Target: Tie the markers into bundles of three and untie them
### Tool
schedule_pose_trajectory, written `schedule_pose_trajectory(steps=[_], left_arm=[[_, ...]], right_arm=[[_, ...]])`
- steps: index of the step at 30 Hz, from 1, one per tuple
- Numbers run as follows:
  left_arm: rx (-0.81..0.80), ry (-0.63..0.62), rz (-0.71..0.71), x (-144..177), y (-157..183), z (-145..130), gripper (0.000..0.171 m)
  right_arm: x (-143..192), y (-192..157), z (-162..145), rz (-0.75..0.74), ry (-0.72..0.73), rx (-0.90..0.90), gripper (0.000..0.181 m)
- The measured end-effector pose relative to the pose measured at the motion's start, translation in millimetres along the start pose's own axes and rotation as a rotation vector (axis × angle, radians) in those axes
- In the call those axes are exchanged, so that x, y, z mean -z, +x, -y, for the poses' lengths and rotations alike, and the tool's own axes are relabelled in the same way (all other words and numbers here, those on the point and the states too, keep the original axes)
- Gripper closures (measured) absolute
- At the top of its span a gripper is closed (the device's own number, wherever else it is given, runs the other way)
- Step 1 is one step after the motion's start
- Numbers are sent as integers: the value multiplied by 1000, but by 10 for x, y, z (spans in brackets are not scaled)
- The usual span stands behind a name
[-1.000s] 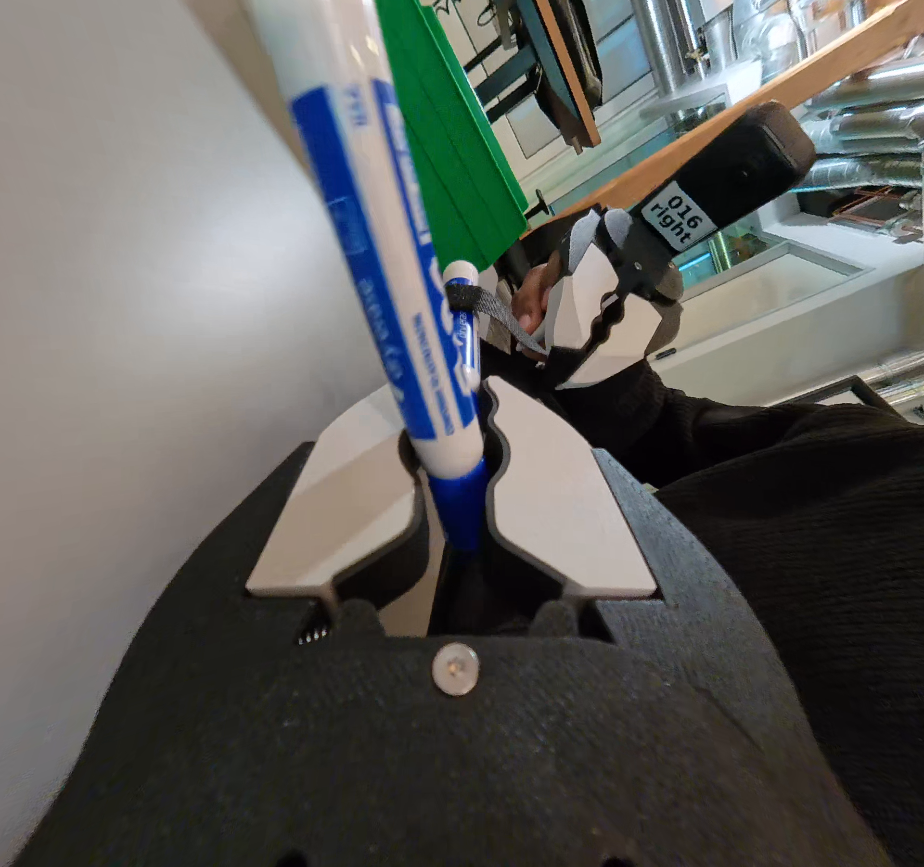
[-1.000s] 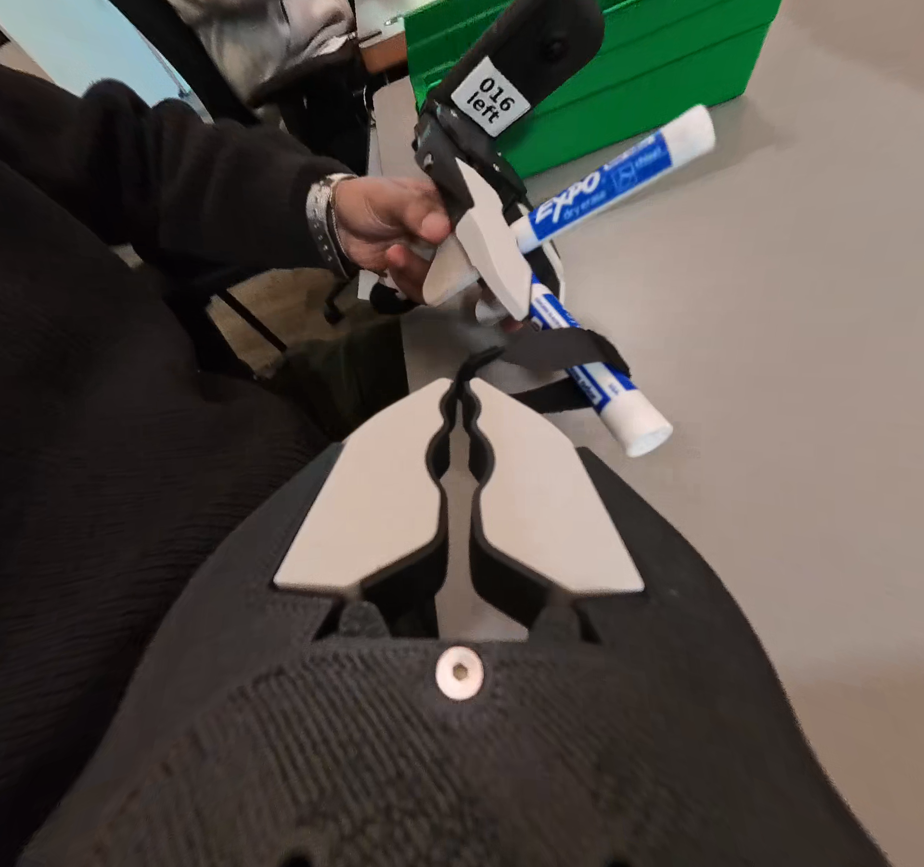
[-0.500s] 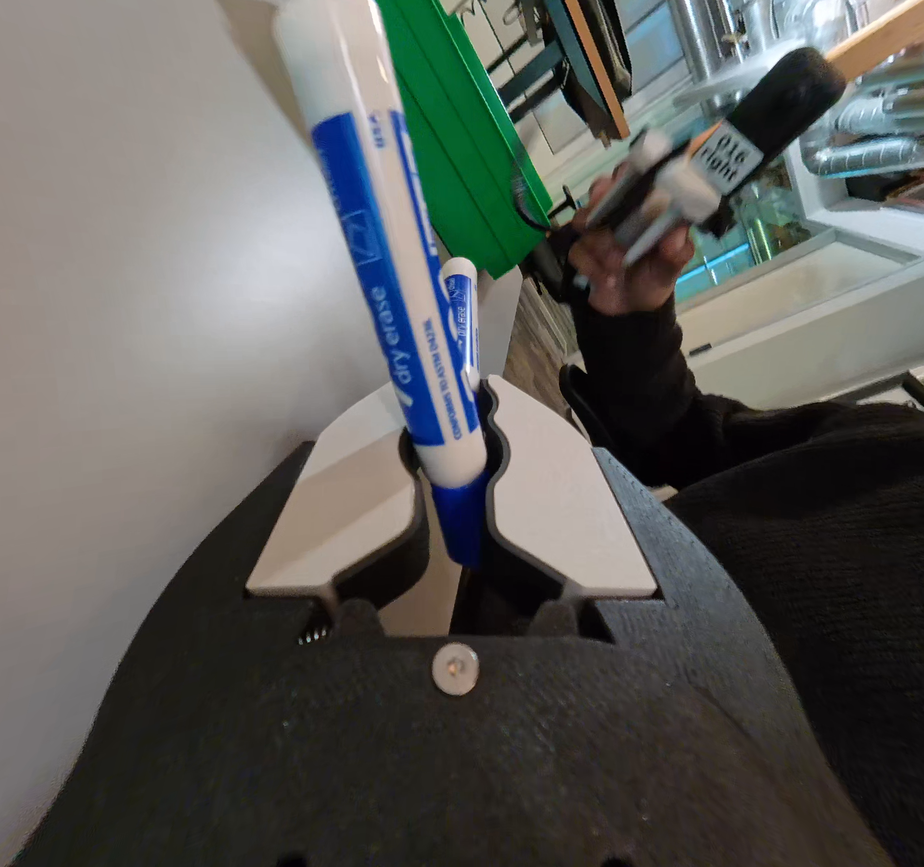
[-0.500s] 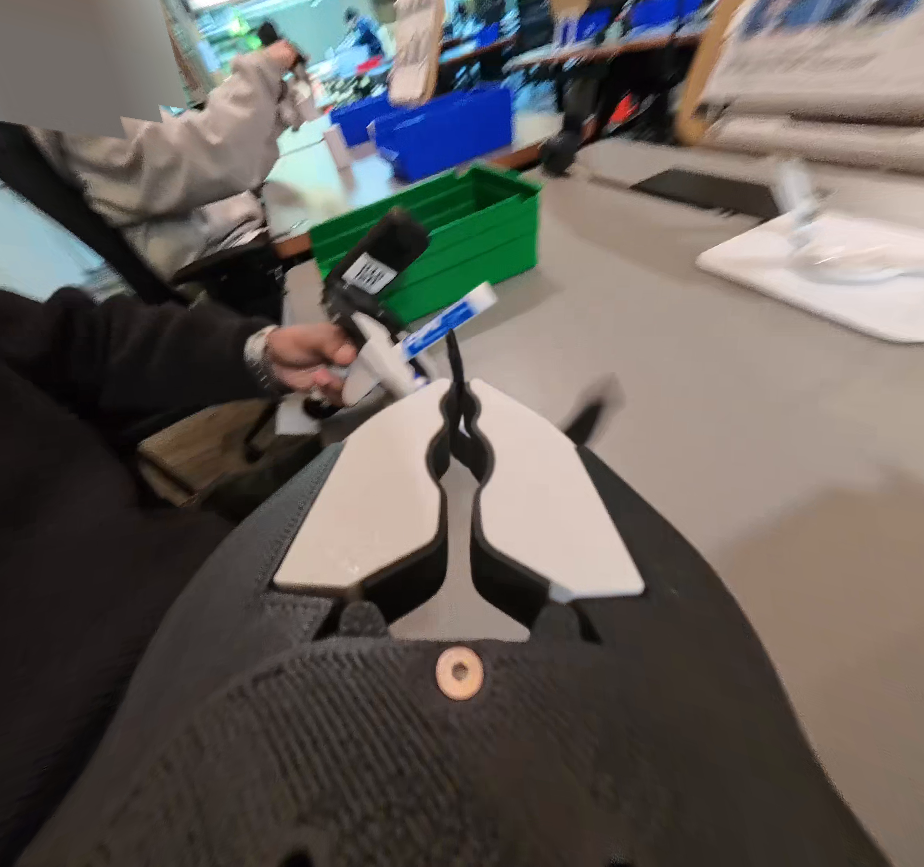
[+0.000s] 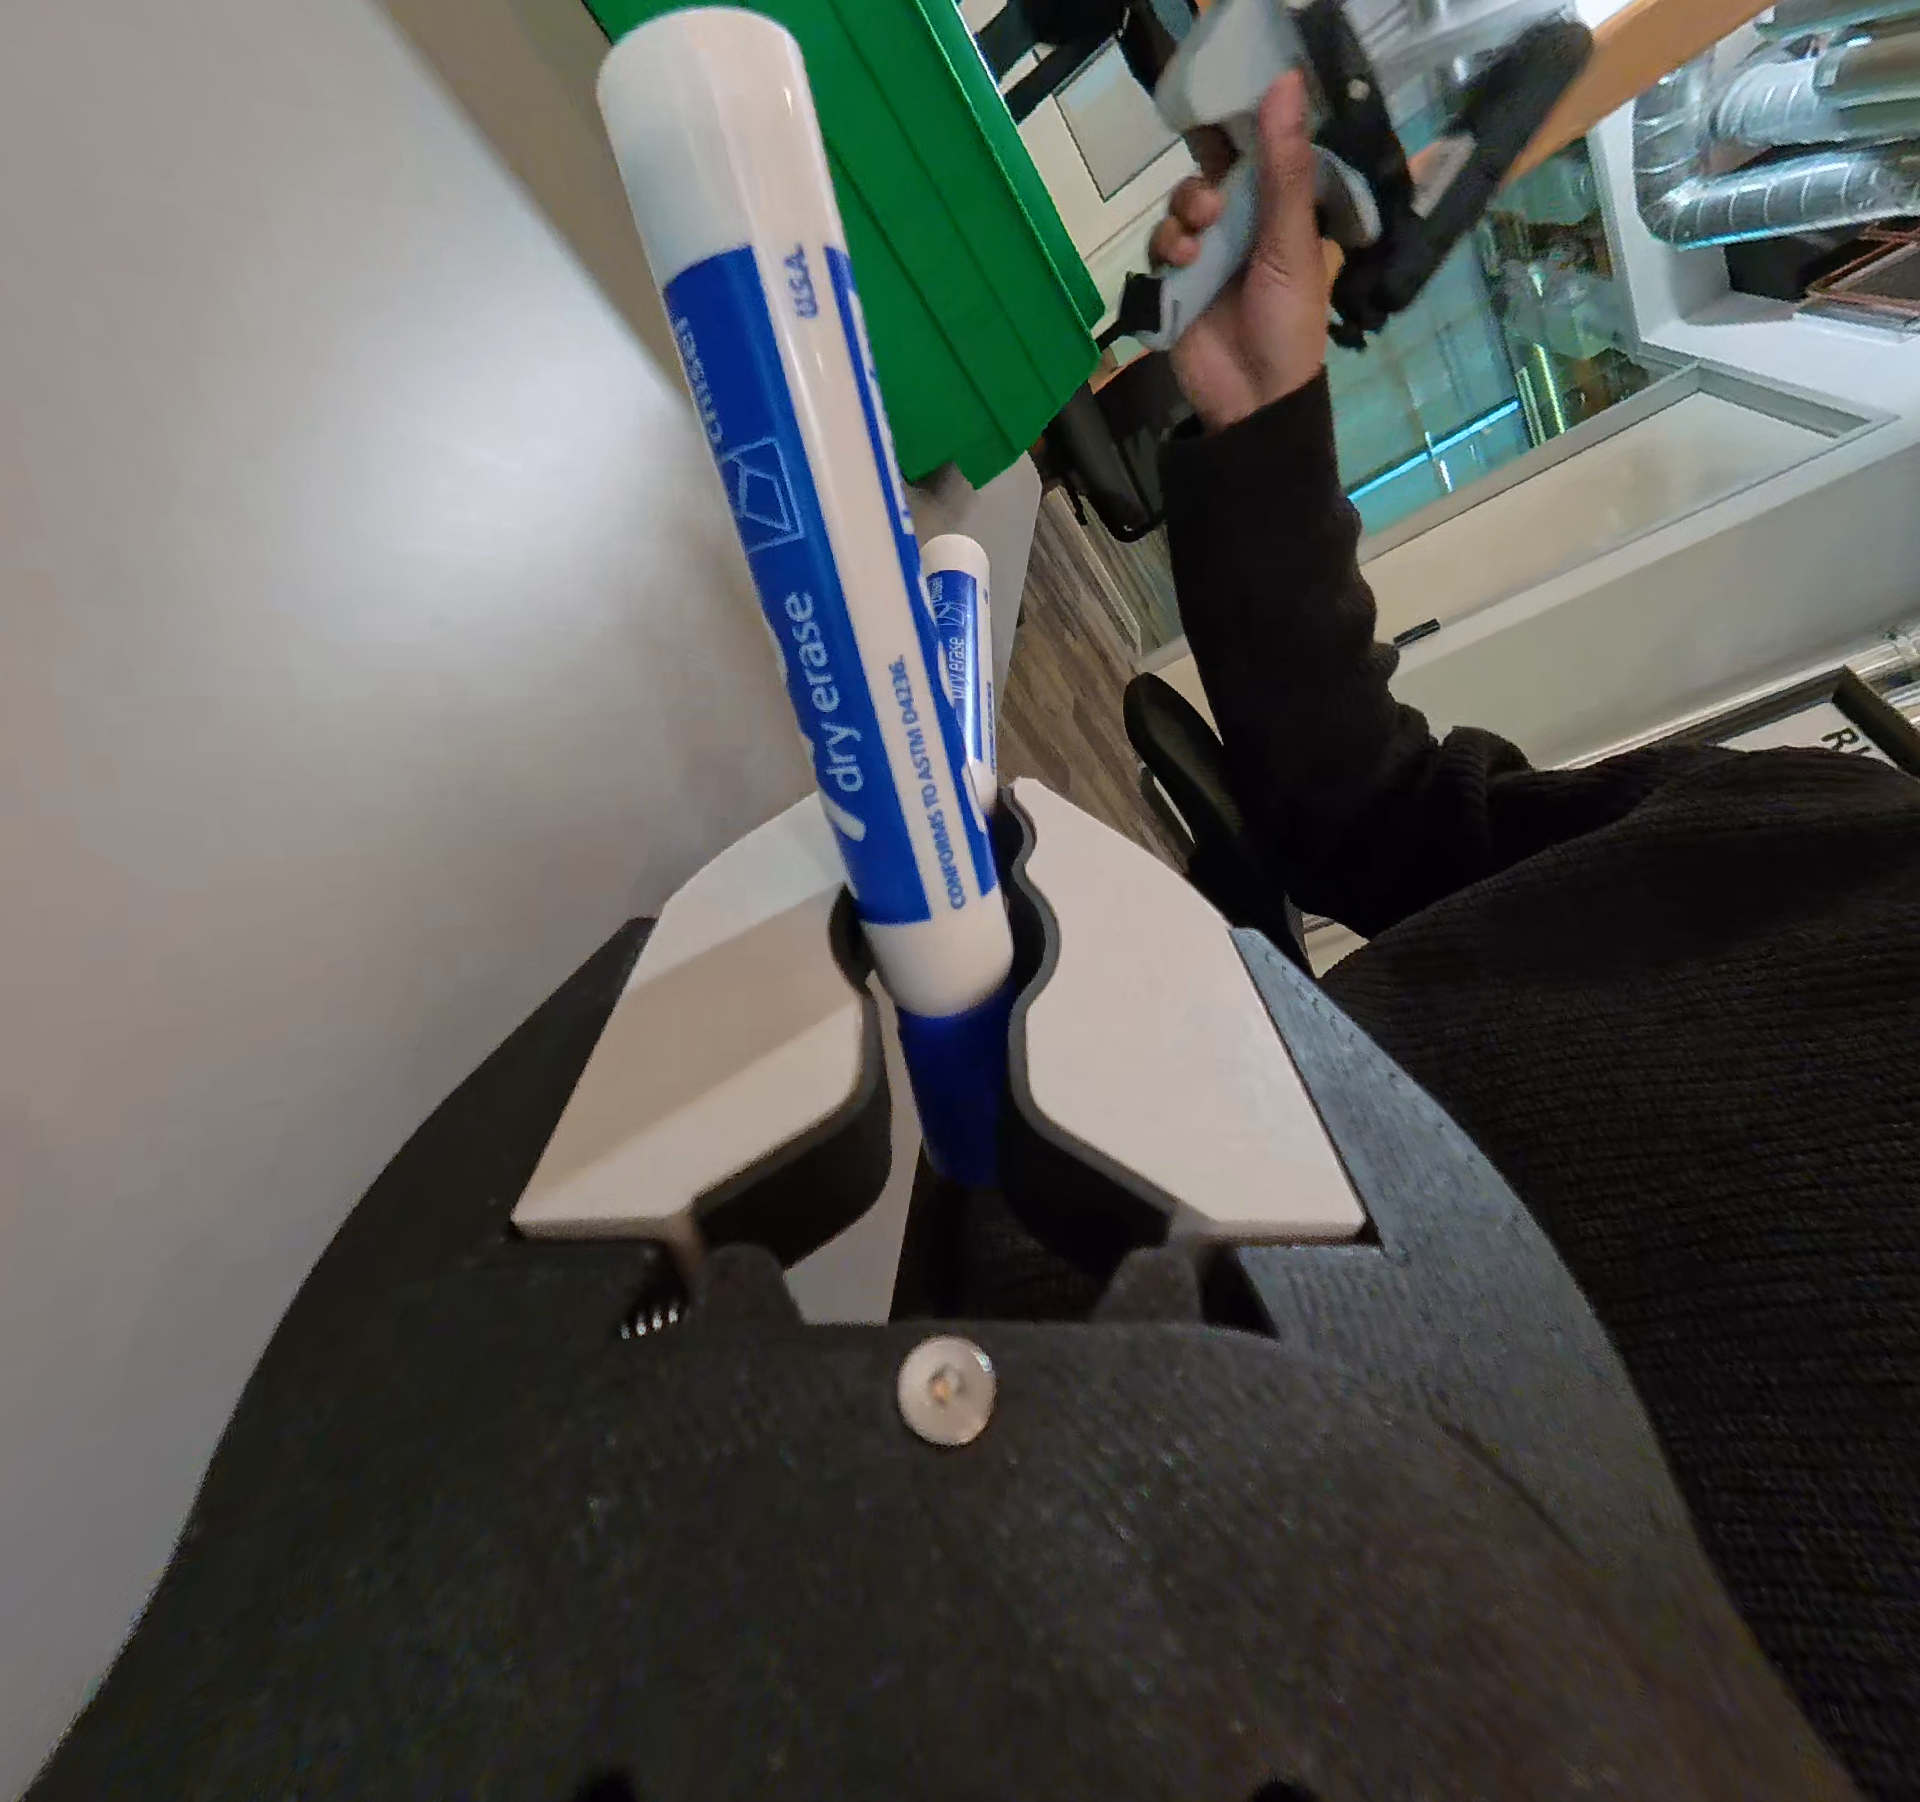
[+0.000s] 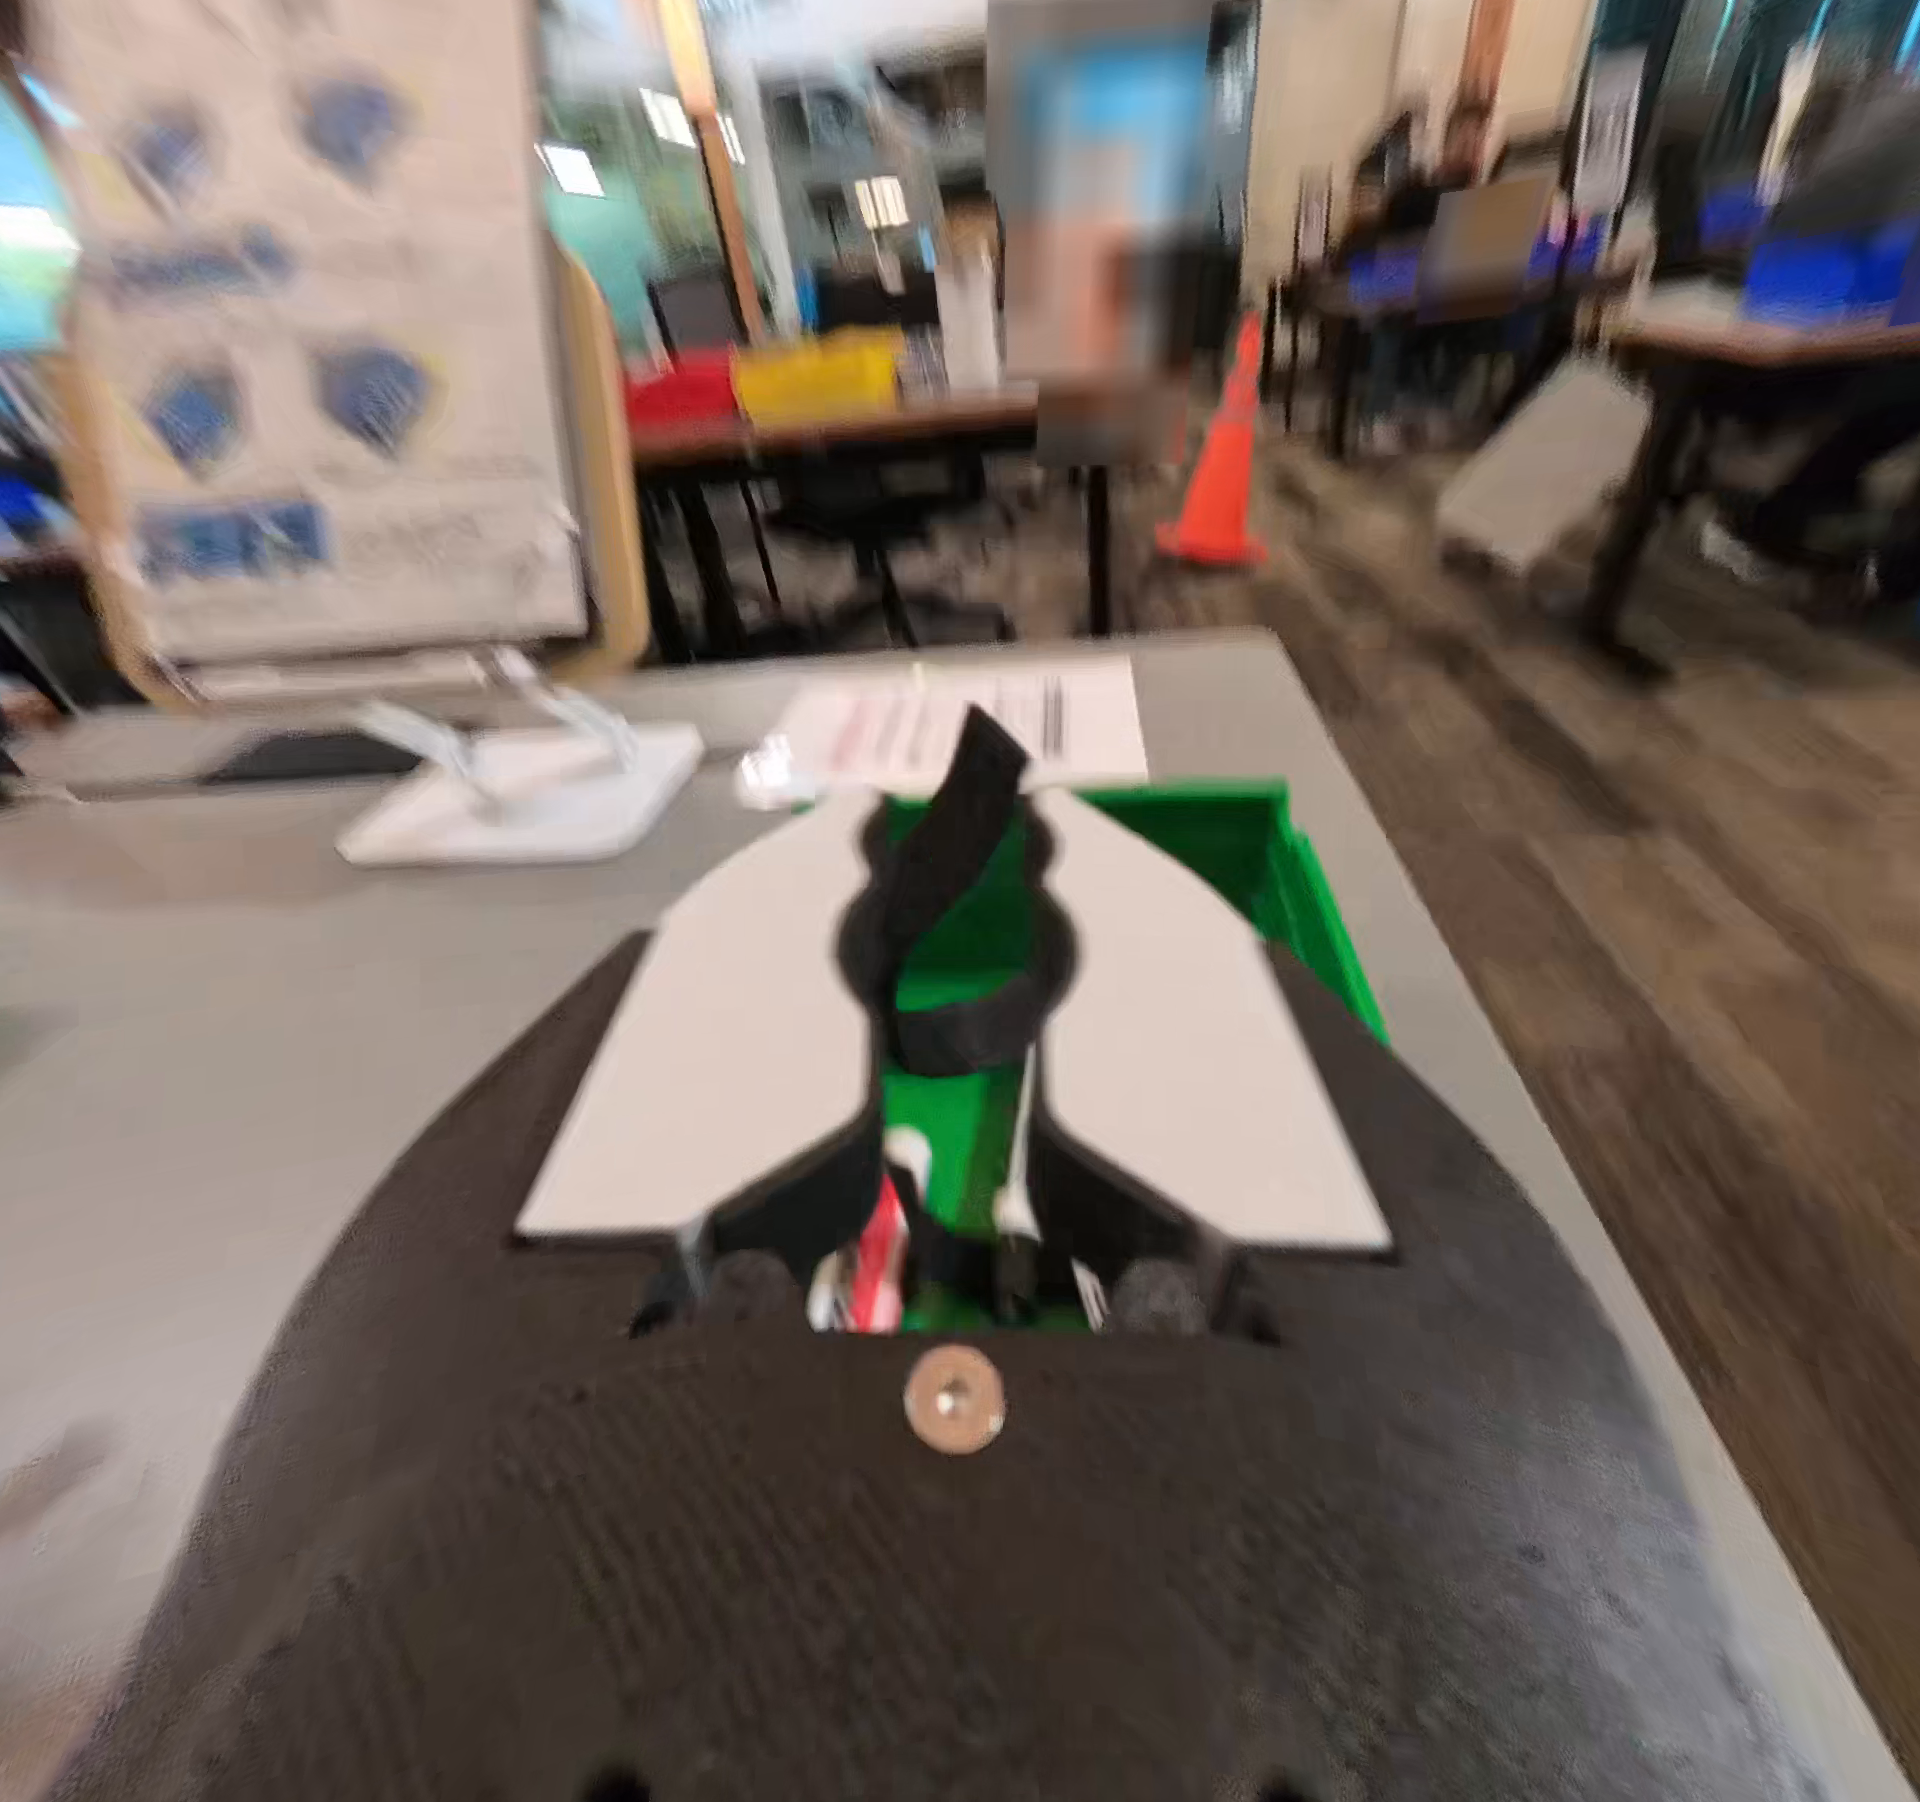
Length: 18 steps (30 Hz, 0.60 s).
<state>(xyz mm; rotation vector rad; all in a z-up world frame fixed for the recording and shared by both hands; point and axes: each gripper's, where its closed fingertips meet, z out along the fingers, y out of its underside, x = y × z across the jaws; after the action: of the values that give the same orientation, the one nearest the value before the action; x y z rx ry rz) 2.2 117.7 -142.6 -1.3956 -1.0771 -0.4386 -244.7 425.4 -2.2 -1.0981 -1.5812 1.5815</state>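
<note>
The left gripper (image 5: 951, 879) is clamped on two white-barrelled, blue-labelled dry-erase markers (image 5: 800, 547), held near their blue end and leaning up and away from the jaws. Pinched so low, the smaller rear marker (image 5: 961, 640) could slip out. The right gripper (image 6: 956, 879), raised over the green plastic bin (image 6: 1288, 879) just ahead, pinches a black fabric strap (image 6: 956, 838) that could snag there.

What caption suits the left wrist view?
Left gripper clamps two blue-and-white markers beside a green bin.
</note>
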Motion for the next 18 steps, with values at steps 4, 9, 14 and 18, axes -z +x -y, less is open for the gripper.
schedule_pose_trajectory(steps=[4,9,14,18], left_arm=[[-30,-32,3,-40,46,-60,153],[-77,-76,13,-79,68,-134,153],[-80,-98,11,-108,65,-183,152],[-97,-88,14,-99,78,-163,153]], right_arm=[[-141,35,-481,47,-232,-67,112],[-27,-55,-190,89,-130,-91,115],[87,-719,-42,356,-123,-176,125],[221,-1736,-182,683,-191,-151,124]])
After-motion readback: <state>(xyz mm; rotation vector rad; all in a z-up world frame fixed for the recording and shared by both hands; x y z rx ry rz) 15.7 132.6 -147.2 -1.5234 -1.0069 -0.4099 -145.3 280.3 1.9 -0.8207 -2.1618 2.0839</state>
